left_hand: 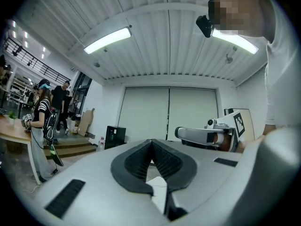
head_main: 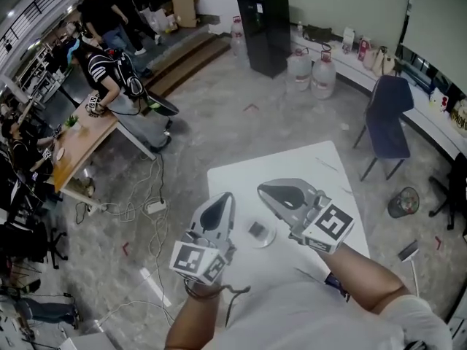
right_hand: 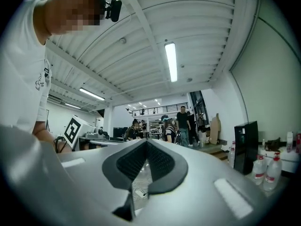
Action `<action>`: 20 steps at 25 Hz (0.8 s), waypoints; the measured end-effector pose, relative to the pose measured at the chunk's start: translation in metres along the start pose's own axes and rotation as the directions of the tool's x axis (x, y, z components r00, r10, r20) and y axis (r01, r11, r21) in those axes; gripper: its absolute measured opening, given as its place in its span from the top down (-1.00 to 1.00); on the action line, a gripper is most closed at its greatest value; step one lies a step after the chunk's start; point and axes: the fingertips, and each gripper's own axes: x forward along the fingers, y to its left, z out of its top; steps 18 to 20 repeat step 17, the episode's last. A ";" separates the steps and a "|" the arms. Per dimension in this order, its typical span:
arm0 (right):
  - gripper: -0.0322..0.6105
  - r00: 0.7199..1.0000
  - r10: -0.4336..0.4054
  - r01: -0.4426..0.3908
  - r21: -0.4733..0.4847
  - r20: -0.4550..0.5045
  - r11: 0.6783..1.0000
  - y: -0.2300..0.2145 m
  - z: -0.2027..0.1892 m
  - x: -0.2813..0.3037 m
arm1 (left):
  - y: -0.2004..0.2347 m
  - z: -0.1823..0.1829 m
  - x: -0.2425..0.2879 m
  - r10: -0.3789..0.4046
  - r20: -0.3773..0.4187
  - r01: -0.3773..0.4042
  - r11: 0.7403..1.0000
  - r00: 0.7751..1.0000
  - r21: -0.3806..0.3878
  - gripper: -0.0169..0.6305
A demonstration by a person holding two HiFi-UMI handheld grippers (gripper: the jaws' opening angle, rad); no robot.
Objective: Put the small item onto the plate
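A small dark square item (head_main: 257, 230) lies on a clear round plate (head_main: 271, 238) on the white table (head_main: 306, 166). Both grippers hover just above the plate and point away from me. My left gripper (head_main: 225, 198) is on the plate's left; its dark pads (left_hand: 141, 161) meet at the tips with nothing between them. My right gripper (head_main: 263, 190) is on the plate's right, its jaws shut and empty, pads (right_hand: 160, 164) closed together. From the left gripper view the right gripper (left_hand: 207, 136) shows off to the side.
A dark blue chair (head_main: 387, 119) and a bin (head_main: 403, 201) stand right of the table. Cables and a power strip (head_main: 155, 207) lie on the floor at left. Farther off are a black cabinet (head_main: 264, 31), water jugs (head_main: 312, 71), and people at a wooden table (head_main: 80, 144).
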 end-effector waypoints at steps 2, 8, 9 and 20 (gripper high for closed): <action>0.89 1.000 -0.014 0.014 -0.009 -0.003 1.000 -0.001 0.003 -0.003 | -0.004 0.005 0.002 -0.010 0.006 0.010 1.000 1.000 0.006 0.93; 0.89 1.000 -0.012 0.012 -0.024 -0.003 1.000 0.006 0.020 0.002 | -0.008 0.019 0.003 -0.024 0.014 0.024 1.000 1.000 -0.009 0.93; 0.89 1.000 -0.010 0.010 -0.028 -0.003 1.000 0.006 0.021 0.003 | -0.008 0.020 0.003 -0.024 0.019 0.024 1.000 1.000 -0.005 0.93; 0.89 1.000 0.012 -0.011 -0.043 0.023 0.999 0.001 0.021 0.009 | 0.000 0.023 0.005 -0.006 0.030 0.006 1.000 1.000 0.000 0.93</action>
